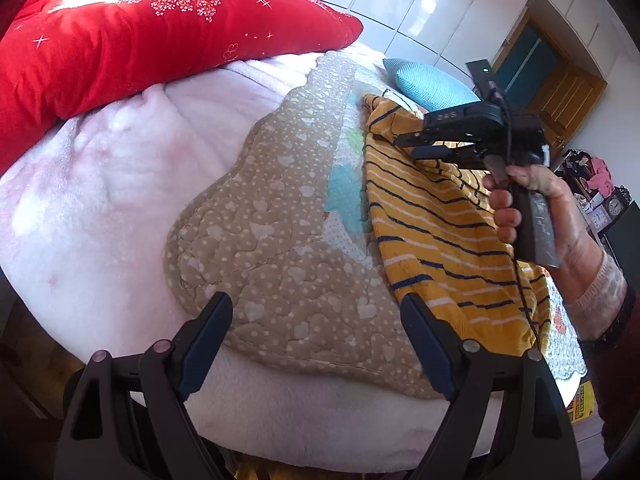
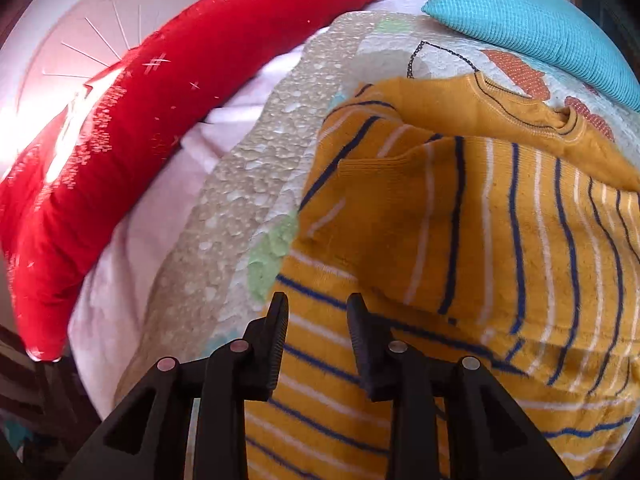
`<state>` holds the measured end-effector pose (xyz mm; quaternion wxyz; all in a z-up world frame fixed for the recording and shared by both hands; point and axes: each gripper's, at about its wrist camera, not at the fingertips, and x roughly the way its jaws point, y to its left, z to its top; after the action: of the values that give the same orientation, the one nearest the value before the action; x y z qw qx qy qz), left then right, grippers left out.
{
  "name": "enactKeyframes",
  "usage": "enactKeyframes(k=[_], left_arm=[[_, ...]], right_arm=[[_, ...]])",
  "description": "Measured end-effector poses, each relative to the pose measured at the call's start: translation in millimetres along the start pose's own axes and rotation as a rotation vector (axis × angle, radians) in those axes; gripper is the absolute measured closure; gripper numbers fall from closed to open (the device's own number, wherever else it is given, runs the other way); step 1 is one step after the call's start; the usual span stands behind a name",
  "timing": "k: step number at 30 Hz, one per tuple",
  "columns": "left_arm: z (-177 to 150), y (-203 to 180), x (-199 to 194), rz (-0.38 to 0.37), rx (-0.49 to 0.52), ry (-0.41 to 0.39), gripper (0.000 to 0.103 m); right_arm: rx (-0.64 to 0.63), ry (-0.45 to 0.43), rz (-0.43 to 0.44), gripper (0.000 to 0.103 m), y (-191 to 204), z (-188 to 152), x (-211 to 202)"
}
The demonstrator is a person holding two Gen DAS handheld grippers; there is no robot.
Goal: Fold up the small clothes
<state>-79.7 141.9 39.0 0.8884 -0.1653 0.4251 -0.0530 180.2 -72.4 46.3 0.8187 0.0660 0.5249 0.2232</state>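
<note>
- Yellow striped sweater (image 2: pixel 460 220) lying on the quilted mat (image 1: pixel 280 240), along the mat's right edge and up toward its far corner near the blue cushion (image 2: pixel 540 24).
- One sleeve (image 2: pixel 400 208) already laid over the body of the garment; collar (image 2: pixel 532 112) toward the mat's far edge.
- Folding judged to be at an early stage: one side turned in, body otherwise spread out, lower part rumpled, no compact bundle yet.
- Right gripper (image 2: pixel 316 320) hanging just over the striped cloth, jaws narrowly apart, pads bare, nothing pinched between them.
- Left gripper (image 1: pixel 316 320) spread wide and empty above the mat's near edge, well apart from the garment.
- Left to do, by this reading: turn in the other side, then double the body lengthwise.
- Red quilt (image 1: pixel 140 40) heaped along the pink blanket's (image 1: pixel 100 200) far left edge, clear of the work.
</note>
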Motion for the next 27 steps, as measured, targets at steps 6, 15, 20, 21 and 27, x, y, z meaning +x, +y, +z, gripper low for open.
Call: enactKeyframes(k=[6, 15, 20, 21, 27], left_arm=[[5.4, -14.8, 8.2, -0.08, -0.002, 0.037, 0.017], [16.1, -48.8, 57.9, -0.258, -0.022, 0.144, 0.017], [12.1, -59.9, 78.8, -0.278, -0.049, 0.188, 0.018], [11.4, -62.2, 77.4, -0.297, -0.049, 0.189, 0.025], [-3.0, -67.6, 78.7, -0.37, -0.07, 0.216, 0.044]], right_arm=[[0.055, -0.059, -0.055, 0.046, -65.7, -60.6, -109.7], [0.407, -0.099, -0.03, 0.041, -207.9, -213.0, -175.2], [0.493, -0.185, 0.134, 0.041, -215.8, -265.1, -157.8], [0.499, -0.212, 0.162, 0.04, -215.0, -270.0, -158.2], [0.483, -0.236, 0.337, 0.04, -191.9, -282.9, -142.2]])
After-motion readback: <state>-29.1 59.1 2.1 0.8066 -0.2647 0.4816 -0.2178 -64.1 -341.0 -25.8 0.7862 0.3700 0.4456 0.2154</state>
